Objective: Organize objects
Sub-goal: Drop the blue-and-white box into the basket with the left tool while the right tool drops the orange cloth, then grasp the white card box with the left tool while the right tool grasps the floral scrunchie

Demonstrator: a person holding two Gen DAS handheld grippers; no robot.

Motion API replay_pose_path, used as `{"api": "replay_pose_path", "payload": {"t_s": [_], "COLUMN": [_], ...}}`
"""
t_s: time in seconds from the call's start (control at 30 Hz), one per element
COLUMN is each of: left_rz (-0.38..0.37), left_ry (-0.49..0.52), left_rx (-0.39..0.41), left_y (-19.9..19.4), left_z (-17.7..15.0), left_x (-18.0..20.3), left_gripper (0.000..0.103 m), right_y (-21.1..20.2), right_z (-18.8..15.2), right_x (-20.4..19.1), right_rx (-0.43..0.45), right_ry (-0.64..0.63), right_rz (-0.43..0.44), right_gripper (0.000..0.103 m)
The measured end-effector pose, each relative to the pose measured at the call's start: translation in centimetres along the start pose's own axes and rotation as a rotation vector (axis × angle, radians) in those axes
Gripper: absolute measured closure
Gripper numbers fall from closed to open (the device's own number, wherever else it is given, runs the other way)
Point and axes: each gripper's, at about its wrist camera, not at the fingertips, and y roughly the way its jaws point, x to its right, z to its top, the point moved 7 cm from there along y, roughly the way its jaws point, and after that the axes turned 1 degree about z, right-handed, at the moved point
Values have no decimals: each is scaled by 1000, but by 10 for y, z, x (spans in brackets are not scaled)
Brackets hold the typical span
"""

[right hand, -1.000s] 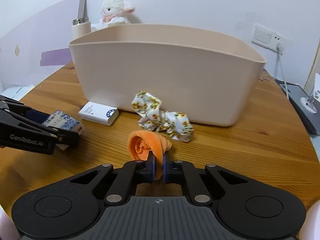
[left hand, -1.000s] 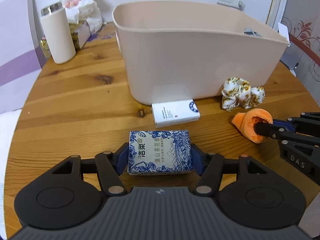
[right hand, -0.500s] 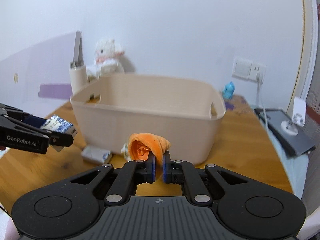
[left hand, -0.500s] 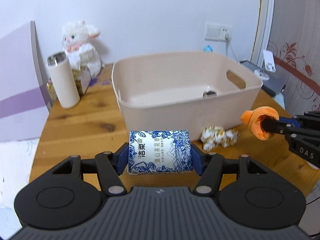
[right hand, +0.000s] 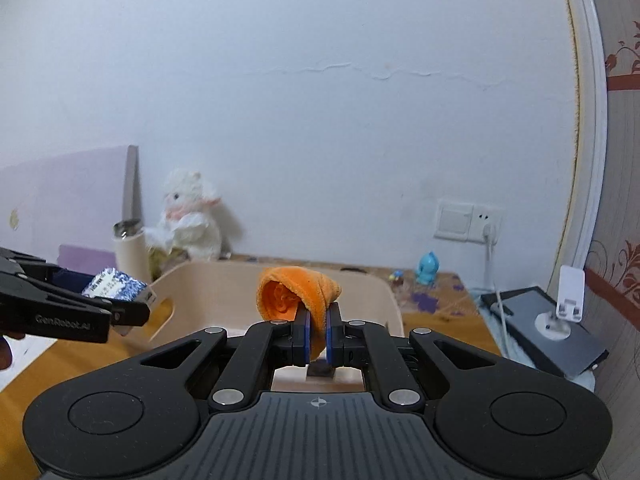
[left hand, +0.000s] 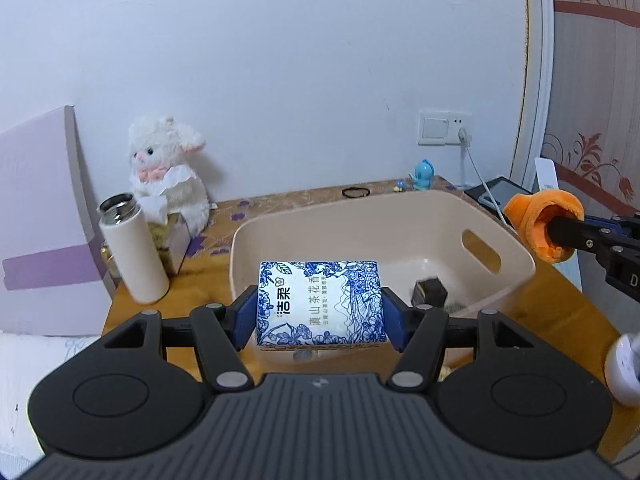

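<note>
Both grippers, lifted off the table w/ their loads, now hang above the beige bin (left hand: 496, 240): left gripper (left hand: 320, 312) clamped on tissue pack (left hand: 320, 304), right gripper (right hand: 316, 336) pinching orange cloth (right hand: 298, 292), so drop-off looks imminent.

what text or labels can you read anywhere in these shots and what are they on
"洁柔" and "滇山茶花香": tissue pack in the left gripper; smaller line beside them too small to read.
"GenRobot.AI": left gripper's side, in the right wrist view.
"D": cut-off letter on right gripper.
</note>
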Motion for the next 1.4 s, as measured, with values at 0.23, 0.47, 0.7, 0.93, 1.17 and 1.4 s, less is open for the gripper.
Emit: {"api": "replay_pose_path", "payload": {"t_s": [0.23,0.47,0.7,0.93,1.17,1.4], "left_rz": [47,84,99,76,61,71], "left_ry": [11,53,71,38,-22,-14], "left_rx": [-54,-160,-254,-222,-158,-133], "left_y": [54,102,133,121,89,53], "left_z": [14,0,-20,-16,-2,-4], "left_x": [6,13,14,10,5,4], "left_gripper": [38,38,38,36,20,14], "right_y": [38,87,121,107,76,41], "right_z": [11,-10,-45,-41,-27,-29], "right_x": [5,10,-7,-11,-4,-1], "right_rx": [-12,-128,-290,-269,-217,-185], "right_ry": [-19,-9,-90,-124,-104,-82], "right_rz": [-55,-70,-51,-75,-86,-84], "right_gripper": [96,96,95,50,39,29]}}
